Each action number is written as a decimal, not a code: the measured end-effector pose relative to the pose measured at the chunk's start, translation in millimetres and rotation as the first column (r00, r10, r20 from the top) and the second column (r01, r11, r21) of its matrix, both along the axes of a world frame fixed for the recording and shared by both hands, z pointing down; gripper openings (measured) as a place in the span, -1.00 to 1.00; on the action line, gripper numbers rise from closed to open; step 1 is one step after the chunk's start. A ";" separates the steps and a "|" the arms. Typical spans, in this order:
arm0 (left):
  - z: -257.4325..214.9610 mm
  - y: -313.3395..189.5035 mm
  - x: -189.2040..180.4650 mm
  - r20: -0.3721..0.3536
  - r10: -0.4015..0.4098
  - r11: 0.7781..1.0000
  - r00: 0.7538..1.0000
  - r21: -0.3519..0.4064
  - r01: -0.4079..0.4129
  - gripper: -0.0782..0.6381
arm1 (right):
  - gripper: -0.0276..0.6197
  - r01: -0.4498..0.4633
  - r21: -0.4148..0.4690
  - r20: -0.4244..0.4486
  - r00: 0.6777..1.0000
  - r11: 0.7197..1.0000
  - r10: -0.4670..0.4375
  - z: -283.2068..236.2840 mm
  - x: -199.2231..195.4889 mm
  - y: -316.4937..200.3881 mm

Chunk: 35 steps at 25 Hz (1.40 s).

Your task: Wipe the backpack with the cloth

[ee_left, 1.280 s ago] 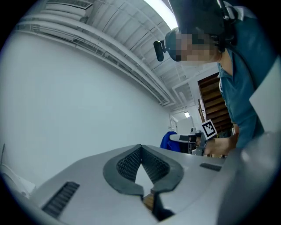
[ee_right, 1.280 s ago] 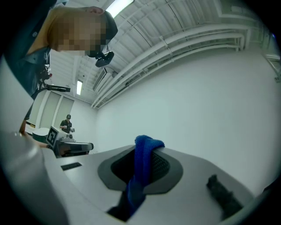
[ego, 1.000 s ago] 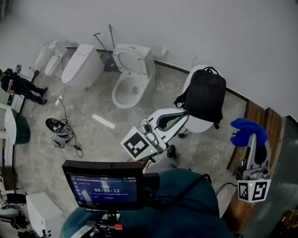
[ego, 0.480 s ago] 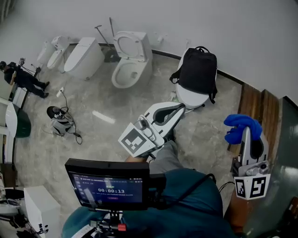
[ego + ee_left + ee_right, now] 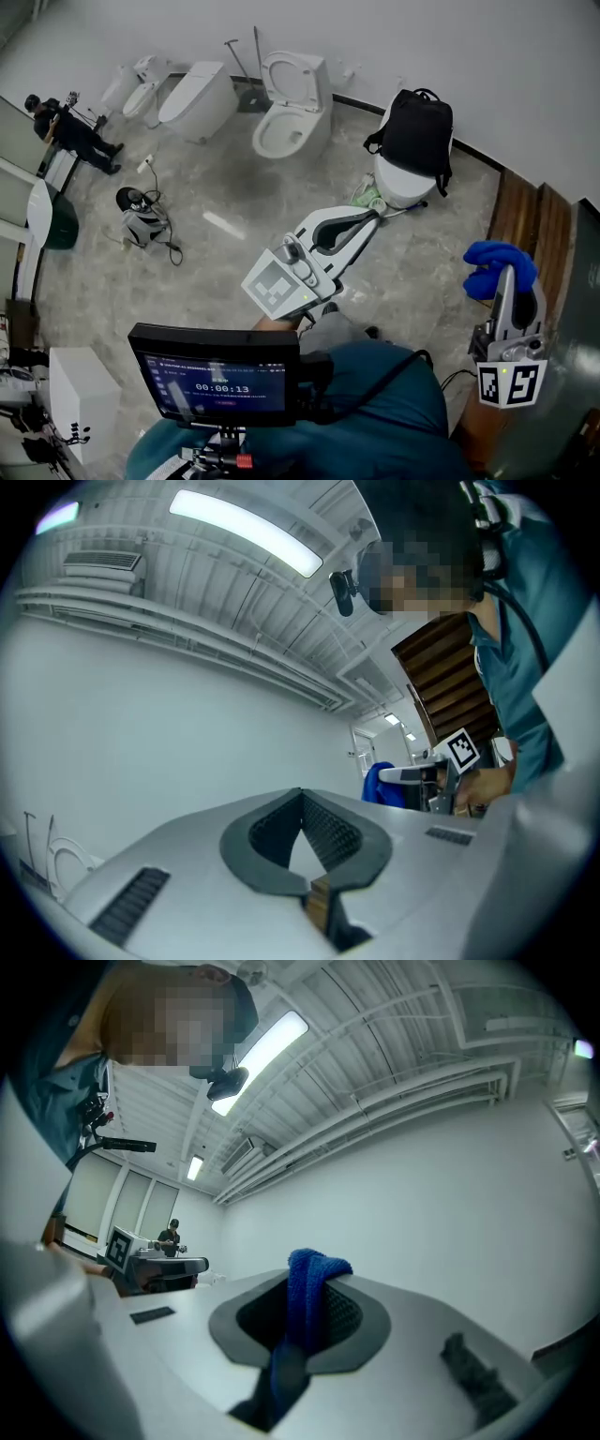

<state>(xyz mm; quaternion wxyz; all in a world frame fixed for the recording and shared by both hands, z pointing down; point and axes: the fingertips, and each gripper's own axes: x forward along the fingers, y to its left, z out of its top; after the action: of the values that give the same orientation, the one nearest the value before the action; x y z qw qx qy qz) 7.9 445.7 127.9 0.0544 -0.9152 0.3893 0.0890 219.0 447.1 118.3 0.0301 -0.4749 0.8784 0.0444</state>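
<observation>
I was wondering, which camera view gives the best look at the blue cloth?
The right gripper view: the blue cloth hangs mid-frame, pinched in the right claw. The head view shows it as a small bunched lump atop that claw; the left gripper view shows only a distant blue patch.

The right gripper's jaws pinched the blue cloth at the frame's centre, its folds bunched over their tips. At middle left stood the left gripper, a distant person behind it.
</observation>
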 end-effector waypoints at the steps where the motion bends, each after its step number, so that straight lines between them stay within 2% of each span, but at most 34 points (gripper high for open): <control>1: -1.4 4.9 -3.4 0.001 -0.003 1.000 1.000 -0.006 0.003 -0.77 | -0.79 -0.002 -0.003 0.003 1.000 1.000 0.002 -0.6 -1.2 4.4; 9: 5.9 55.5 -39.0 -0.007 0.012 0.999 1.000 -0.029 -0.012 -0.77 | -0.79 -0.027 -0.009 0.004 1.000 1.000 0.027 5.4 -31.7 51.4; 15: 5.3 118.3 -84.9 -0.024 0.069 0.997 0.997 -0.017 -0.070 -0.77 | -0.79 -0.048 -0.010 0.066 0.997 0.999 0.048 -3.2 -83.5 115.8; 19: 1.3 160.2 -107.9 -0.037 0.095 0.995 0.995 -0.008 -0.095 -0.77 | -0.79 -0.057 0.004 0.069 0.996 0.998 0.056 -6.4 -111.3 159.4; 24: -4.6 198.5 -113.9 -0.029 0.086 0.996 0.996 0.007 -0.086 -0.77 | -0.79 -0.066 0.040 0.051 0.997 0.997 0.064 -15.4 -120.6 203.4; 29: -9.7 236.2 -109.8 -0.015 0.057 0.998 0.998 0.008 -0.057 -0.77 | -0.79 -0.081 0.067 0.032 0.996 0.994 0.079 -11.9 -108.2 243.1; 35: -26.8 232.1 -109.1 -0.028 0.062 0.998 0.998 0.001 -0.062 -0.77 | -0.79 -0.043 0.027 -0.011 0.999 0.999 0.043 -18.1 -98.8 259.1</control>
<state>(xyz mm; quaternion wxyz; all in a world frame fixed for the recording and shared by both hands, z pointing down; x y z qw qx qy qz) -101.2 677.8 101.1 0.0463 -0.9254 0.3615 0.1036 120.2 706.2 100.2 0.0303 -0.4929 0.8675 0.0595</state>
